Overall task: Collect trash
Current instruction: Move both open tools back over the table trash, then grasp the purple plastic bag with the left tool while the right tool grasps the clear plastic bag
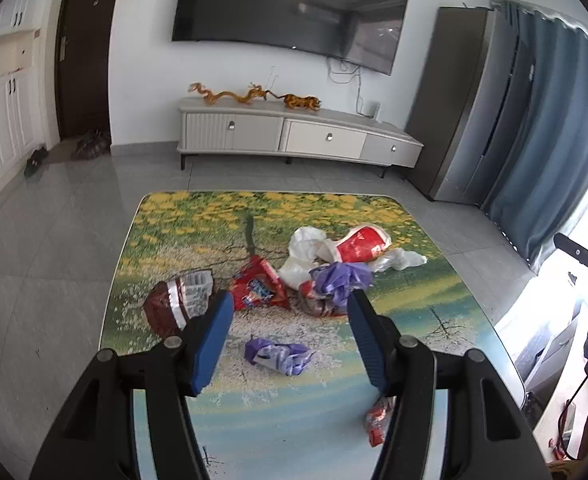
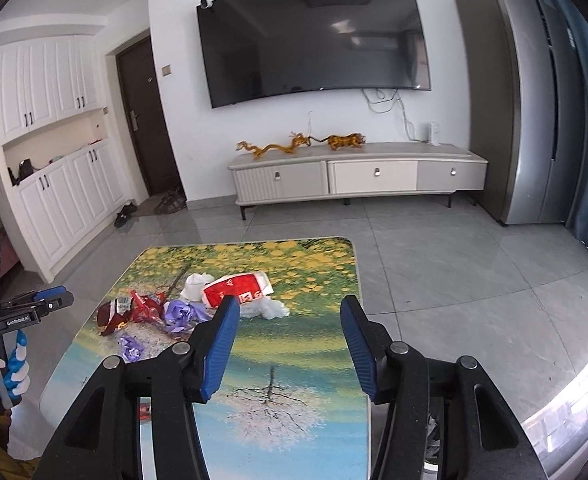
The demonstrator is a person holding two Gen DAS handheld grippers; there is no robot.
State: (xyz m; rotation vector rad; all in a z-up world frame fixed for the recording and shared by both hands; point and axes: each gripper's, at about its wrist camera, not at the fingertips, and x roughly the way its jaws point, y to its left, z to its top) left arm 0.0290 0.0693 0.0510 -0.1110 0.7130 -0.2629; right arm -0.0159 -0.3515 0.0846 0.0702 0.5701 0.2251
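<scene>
Both grippers empty above the littered table (image 1: 446,320)

Left gripper (image 1: 290,300) gapes over a purple wrapper (image 1: 278,354); right gripper (image 2: 290,308) gapes, red cup (image 2: 236,288) beyond.

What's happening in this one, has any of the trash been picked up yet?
Not yet. A person holds a two-finger gripper in each hand above a low table with a painted landscape top. The left gripper is open and empty, hovering over a small crumpled purple wrapper. The right gripper is also open and empty, off to the side. The crushed red paper cup, white plastic bags, red snack packet and dark red foil wrapper all lie on the table.
</scene>
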